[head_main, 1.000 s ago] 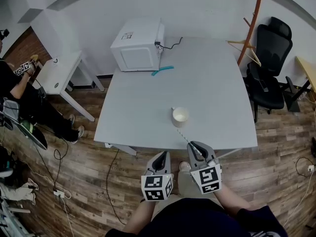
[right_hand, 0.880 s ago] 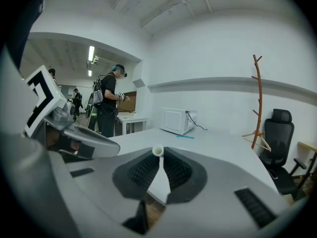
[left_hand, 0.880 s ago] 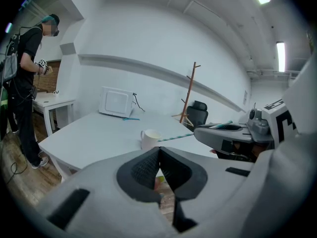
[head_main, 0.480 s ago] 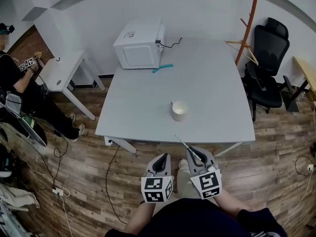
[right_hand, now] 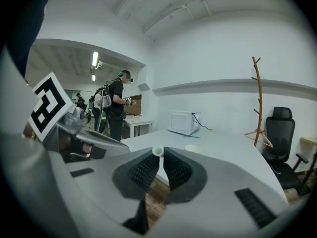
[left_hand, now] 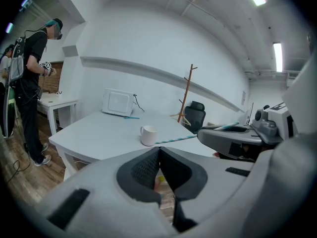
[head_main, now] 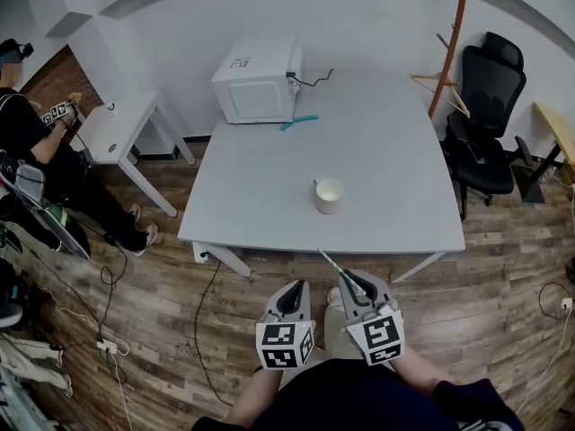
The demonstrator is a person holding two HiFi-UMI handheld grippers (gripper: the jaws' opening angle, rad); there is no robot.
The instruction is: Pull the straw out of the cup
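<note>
- The right gripper's (head_main: pixel 353 283) jaws pinch a thin straw (head_main: pixel 328 260), white with pale green stripes. Its free end points ahead to the table's (head_main: pixel 386 151) near edge.
- The left gripper's (left_hand: pixel 159 150) jaws are pressed together on nothing, just beside the right pair.
- Ahead of both, apart from the straw, a round white handled cup (head_main: pixel 330 195) stands on the smooth grey table.
- Farther beyond are a boxy white microwave (head_main: pixel 260 91) and a teal strip (head_main: pixel 298 123).

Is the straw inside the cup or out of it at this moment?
Out. The right gripper is shut on the straw, whose free end stops well short of the cup standing on the table.
</note>
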